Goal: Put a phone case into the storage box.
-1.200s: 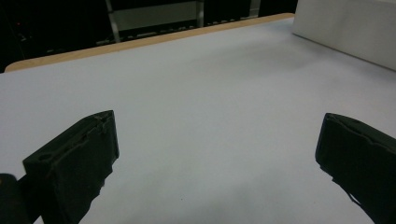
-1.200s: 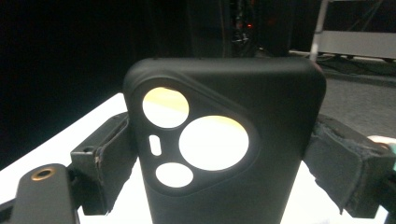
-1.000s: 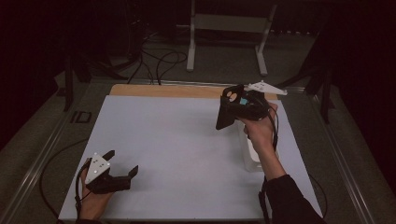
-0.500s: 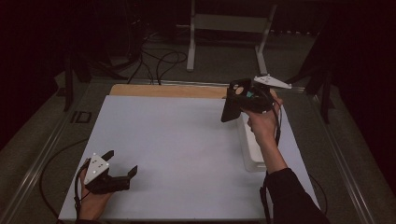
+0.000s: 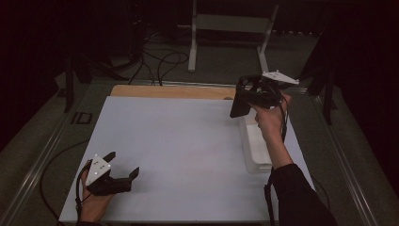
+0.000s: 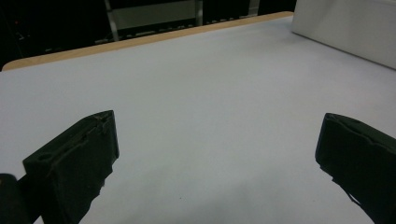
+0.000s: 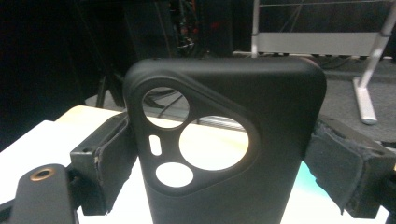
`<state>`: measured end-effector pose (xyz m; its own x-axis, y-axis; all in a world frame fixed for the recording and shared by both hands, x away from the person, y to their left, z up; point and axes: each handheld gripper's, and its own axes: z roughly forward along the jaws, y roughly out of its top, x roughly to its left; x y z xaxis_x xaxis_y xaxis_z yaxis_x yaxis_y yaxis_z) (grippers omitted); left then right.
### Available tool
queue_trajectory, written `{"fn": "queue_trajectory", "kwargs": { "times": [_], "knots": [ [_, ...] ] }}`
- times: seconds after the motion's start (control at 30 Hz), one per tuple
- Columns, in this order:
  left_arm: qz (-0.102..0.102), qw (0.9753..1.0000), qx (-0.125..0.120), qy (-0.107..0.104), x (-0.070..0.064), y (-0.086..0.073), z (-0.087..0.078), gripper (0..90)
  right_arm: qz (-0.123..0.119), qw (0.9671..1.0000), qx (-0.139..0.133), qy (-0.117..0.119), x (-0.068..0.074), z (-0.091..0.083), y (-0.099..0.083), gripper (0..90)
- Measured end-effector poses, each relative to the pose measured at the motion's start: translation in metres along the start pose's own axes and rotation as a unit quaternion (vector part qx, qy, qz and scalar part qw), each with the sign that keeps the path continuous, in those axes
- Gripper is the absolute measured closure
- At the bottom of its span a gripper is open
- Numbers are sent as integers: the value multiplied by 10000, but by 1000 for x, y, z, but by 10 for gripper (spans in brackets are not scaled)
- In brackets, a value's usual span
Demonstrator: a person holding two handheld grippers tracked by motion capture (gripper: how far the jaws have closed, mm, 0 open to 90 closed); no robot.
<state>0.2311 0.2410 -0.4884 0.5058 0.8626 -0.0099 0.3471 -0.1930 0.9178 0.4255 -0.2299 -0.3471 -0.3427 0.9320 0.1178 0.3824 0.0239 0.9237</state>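
- High view: we see the right gripper [image 5: 244, 96] raised above the far right part of the bench [image 5: 188, 141], clamped on a black phone case [image 5: 238, 101].
- Right gripper view: we see the phone case [image 7: 224, 140] upright between the two jaws, which press on its side edges; its camera cut-outs face us.
- High view: we see a white tray [image 5: 256, 150] on the bench below the right hand [image 5: 268, 120].
- Left gripper view: we see the left gripper [image 6: 215, 154] with its jaws wide apart and nothing between them, low over the near left of the bench.
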Motion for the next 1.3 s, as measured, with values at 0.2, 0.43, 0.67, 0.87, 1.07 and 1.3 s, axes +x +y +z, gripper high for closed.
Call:
{"fn": "queue_trajectory", "kwargs": {
  "times": [0.2,0.43,0.67,0.87,1.07,1.3],
  "knots": [
    [-1,10000,-1,-1,0,0,0,2,-21,9998,14,-219,-8,2,4,135],
    [-3,10000,2,-1,0,0,0,2,-81,9988,120,-478,-21,6,2,135],
    [-6,10000,13,-17,0,0,0,2,9,9976,185,-665,-34,9,-1,135],
    [-1,10000,11,-31,-1,0,1,2,40,9961,316,-818,-44,13,-7,134],
    [-13,10000,7,-32,0,0,1,2,64,9947,416,-935,-51,17,-14,134],
    [3,10000,14,-34,-1,0,1,2,134,9931,614,-988,-54,30,-29,133]
  ]
}}
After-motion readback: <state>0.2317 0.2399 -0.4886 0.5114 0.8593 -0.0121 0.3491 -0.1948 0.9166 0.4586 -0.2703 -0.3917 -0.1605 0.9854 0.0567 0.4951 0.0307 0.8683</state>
